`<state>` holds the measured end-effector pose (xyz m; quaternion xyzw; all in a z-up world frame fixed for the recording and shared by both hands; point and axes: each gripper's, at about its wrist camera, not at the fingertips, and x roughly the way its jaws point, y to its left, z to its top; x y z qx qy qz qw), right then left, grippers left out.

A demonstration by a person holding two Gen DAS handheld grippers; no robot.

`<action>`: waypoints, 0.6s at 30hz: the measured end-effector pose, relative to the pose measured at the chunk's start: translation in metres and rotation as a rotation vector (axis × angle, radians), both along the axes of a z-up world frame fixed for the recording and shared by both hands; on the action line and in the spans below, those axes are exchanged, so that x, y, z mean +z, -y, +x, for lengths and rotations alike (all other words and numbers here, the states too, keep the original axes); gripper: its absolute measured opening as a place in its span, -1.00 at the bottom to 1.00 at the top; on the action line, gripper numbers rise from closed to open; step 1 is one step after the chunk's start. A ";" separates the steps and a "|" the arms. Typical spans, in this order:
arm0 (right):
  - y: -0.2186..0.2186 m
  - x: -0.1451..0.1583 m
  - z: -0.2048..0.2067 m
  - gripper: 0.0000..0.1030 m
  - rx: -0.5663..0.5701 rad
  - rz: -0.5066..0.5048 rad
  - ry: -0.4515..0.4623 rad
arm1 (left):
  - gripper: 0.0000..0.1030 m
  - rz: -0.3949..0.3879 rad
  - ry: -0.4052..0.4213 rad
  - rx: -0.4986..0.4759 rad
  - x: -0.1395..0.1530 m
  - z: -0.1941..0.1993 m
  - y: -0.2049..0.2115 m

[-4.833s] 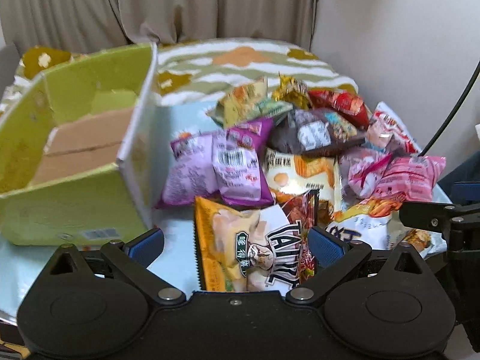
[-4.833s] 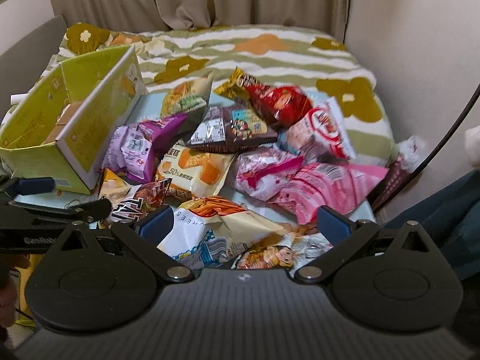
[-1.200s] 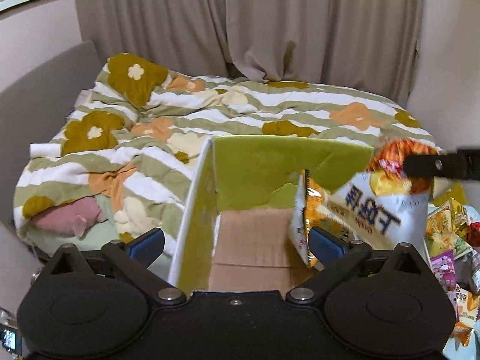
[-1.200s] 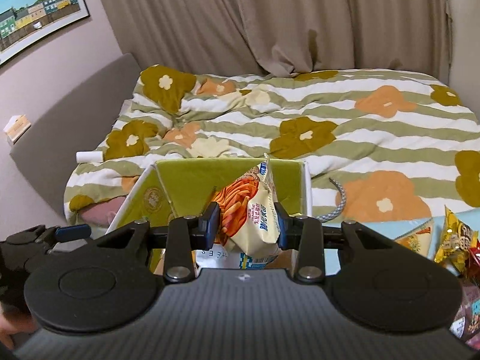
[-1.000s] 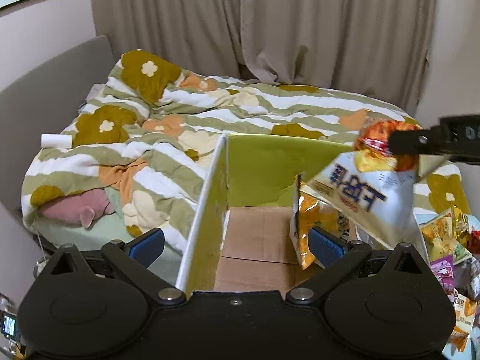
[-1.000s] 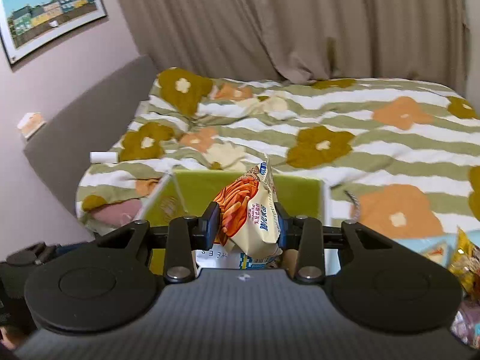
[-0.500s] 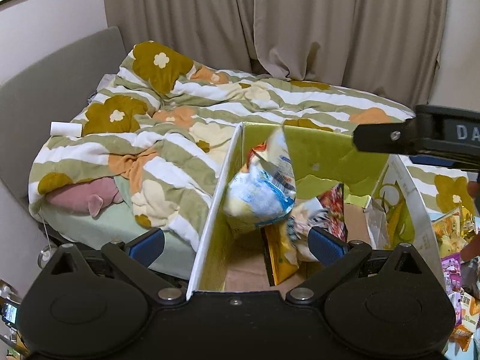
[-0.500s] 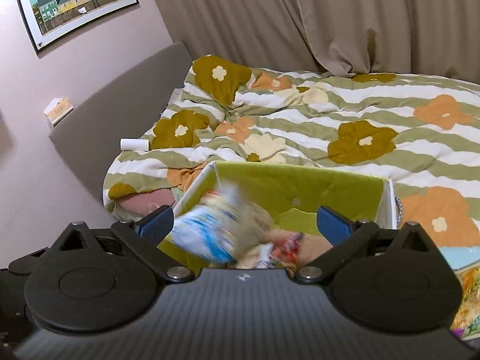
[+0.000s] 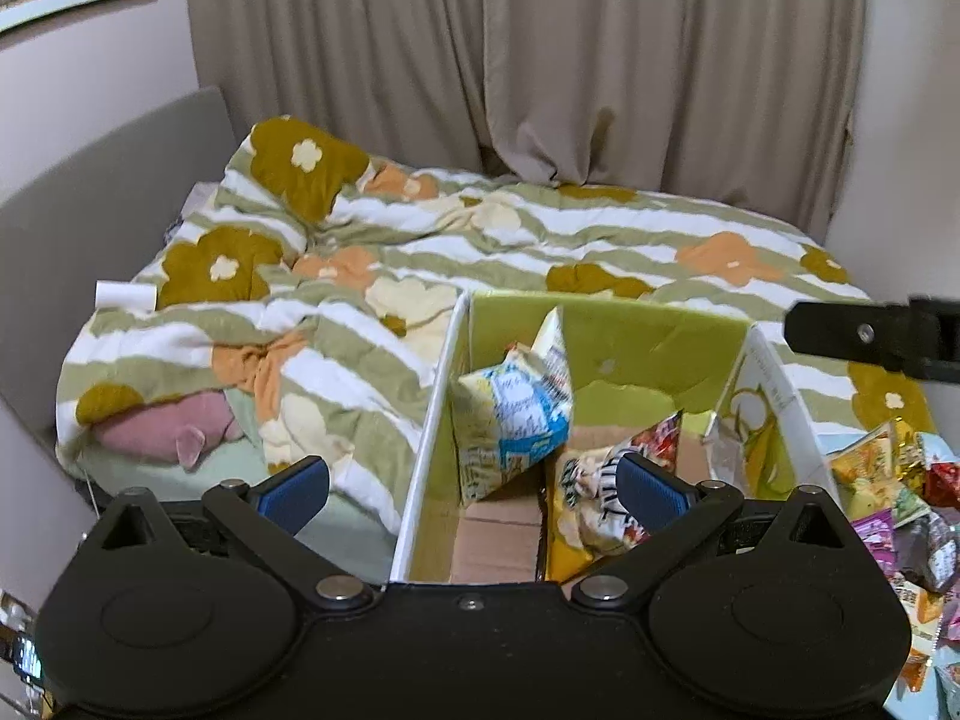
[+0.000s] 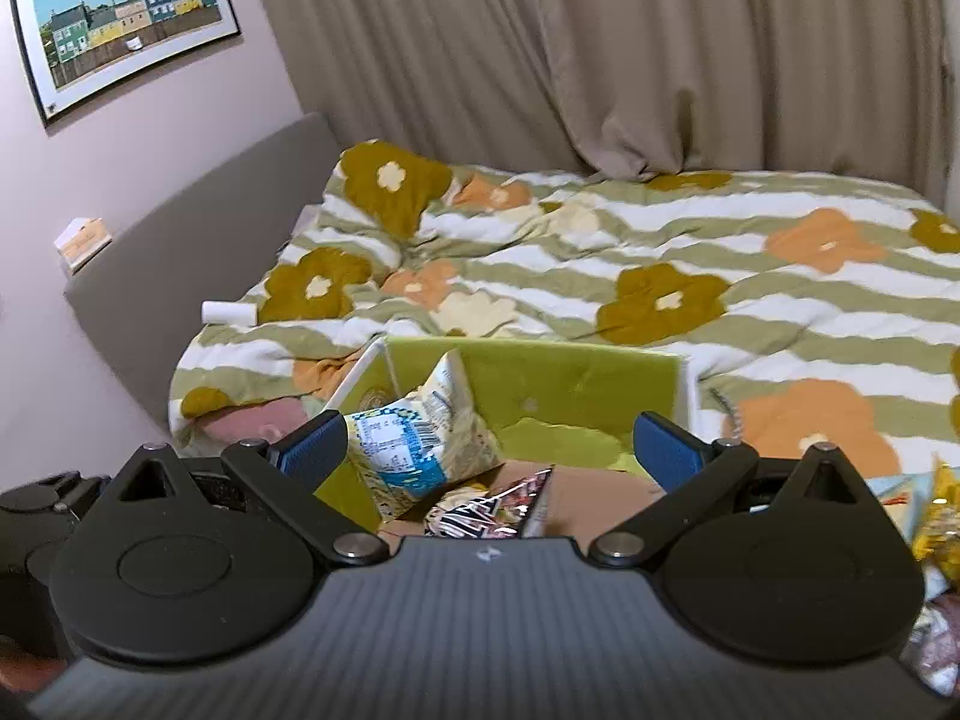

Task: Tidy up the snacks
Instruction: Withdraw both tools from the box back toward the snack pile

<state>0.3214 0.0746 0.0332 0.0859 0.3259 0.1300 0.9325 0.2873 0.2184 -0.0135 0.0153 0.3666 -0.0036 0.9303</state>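
A green cardboard box (image 9: 630,342) stands open below both grippers; it also shows in the right wrist view (image 10: 570,384). Inside it a white and blue snack bag (image 9: 510,414) leans on the left wall, seen too in the right wrist view (image 10: 414,432). A yellow bag with black lettering (image 9: 594,510) lies beside it, seen too in the right wrist view (image 10: 486,510). My left gripper (image 9: 474,489) is open and empty above the box's near edge. My right gripper (image 10: 489,453) is open and empty above the box. More snack packets (image 9: 900,492) lie heaped to the right.
A bed with a flowered striped quilt (image 10: 660,252) lies behind the box. A grey headboard (image 10: 198,228) and a framed picture (image 10: 120,18) are at the left. Beige curtains (image 9: 540,60) hang at the back. A pink cushion (image 9: 162,426) lies left of the box.
My right gripper opened and let go of the white and blue bag, which fell into the box and came to rest against its left wall. Both grippers have drawn back slightly.
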 end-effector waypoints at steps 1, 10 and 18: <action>0.002 0.004 -0.005 1.00 -0.013 -0.008 0.008 | 1.00 -0.004 0.011 -0.007 0.004 -0.002 0.001; 0.047 0.027 -0.058 1.00 -0.145 -0.026 0.027 | 1.00 -0.059 0.104 -0.078 0.037 -0.033 0.036; 0.123 0.029 -0.114 1.00 -0.244 -0.043 0.023 | 1.00 -0.081 0.103 -0.140 0.038 -0.064 0.104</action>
